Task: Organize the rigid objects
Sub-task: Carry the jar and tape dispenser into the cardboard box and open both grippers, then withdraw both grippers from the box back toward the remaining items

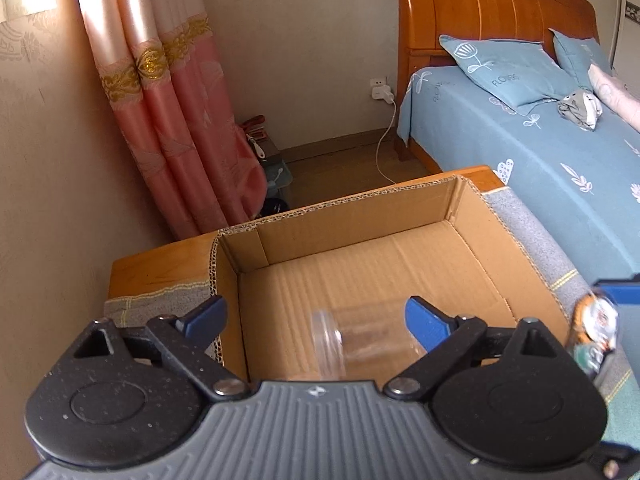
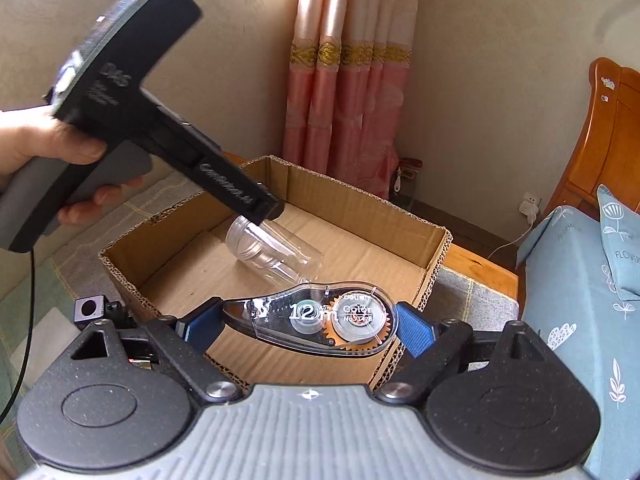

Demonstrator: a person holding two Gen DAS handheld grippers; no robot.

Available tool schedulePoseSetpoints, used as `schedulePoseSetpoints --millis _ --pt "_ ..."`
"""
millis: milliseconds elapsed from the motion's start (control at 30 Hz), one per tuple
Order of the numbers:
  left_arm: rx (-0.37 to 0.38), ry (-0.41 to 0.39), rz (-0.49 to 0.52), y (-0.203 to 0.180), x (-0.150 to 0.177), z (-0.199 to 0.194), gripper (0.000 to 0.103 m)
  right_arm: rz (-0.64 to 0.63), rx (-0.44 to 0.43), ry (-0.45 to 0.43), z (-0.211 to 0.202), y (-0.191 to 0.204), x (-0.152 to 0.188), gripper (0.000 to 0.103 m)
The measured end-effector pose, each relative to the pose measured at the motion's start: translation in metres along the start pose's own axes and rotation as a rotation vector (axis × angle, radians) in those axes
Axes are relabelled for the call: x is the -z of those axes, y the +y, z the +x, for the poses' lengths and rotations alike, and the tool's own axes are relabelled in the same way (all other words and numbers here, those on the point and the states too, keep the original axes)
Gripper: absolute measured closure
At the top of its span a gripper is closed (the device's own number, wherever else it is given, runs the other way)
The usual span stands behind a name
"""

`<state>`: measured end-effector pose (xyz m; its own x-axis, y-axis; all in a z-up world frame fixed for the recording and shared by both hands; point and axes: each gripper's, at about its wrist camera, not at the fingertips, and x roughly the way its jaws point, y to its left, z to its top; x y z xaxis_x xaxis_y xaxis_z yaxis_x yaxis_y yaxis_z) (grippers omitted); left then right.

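Observation:
An open cardboard box point(image 1: 340, 208) stands on a grey mat. A clear plastic jar point(image 1: 360, 344) lies on its side on the box floor, blurred in the left wrist view. My left gripper point(image 1: 316, 312) hangs above it, open, with its blue pads clear of the jar. From the right wrist view the jar point(image 2: 276, 248) lies just under the tip of the left gripper's black body point(image 2: 160, 132), which a hand point(image 2: 40, 148) holds. My right gripper point(image 2: 308, 322) is shut on a clear correction tape dispenser point(image 2: 320, 316) with an orange gear, held above the near edge of the box point(image 2: 360, 196).
A bed with a blue sheet point(image 1: 540, 168) and pillows lies to the right, its wooden headboard point(image 1: 480, 8) behind. A pink curtain point(image 1: 172, 120) hangs at the left wall, with small items on the floor at its foot. A white charger and cable point(image 1: 382, 92) sit at the far wall.

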<state>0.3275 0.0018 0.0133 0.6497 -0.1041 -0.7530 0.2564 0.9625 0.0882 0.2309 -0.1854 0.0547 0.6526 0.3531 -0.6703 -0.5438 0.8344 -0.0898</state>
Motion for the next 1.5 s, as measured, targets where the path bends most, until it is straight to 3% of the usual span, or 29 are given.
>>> schedulePoseSetpoints --millis 367,500,600,700,1200,1500 --pt "-0.066 -0.069 -0.004 0.0 0.014 -0.048 0.007 0.026 0.025 0.042 0.032 -0.017 -0.026 0.01" --pt "-0.085 -0.077 0.0 -0.005 0.027 -0.065 0.007 0.03 0.072 0.045 0.044 -0.022 -0.038 0.01" --pt "-0.081 -0.075 0.008 -0.007 0.04 -0.073 0.007 0.06 0.11 0.05 0.052 -0.028 -0.046 0.0" --pt "-0.099 -0.088 0.001 -0.008 0.056 -0.085 0.007 0.096 0.103 0.054 0.047 -0.029 -0.046 0.0" --pt "-0.105 -0.156 -0.028 -0.02 0.118 -0.13 0.003 0.072 0.111 0.025 -0.021 0.016 -0.003 0.0" --pt "-0.097 -0.161 -0.029 -0.026 0.166 -0.138 0.003 0.189 0.119 -0.017 -0.055 0.027 0.068 0.0"
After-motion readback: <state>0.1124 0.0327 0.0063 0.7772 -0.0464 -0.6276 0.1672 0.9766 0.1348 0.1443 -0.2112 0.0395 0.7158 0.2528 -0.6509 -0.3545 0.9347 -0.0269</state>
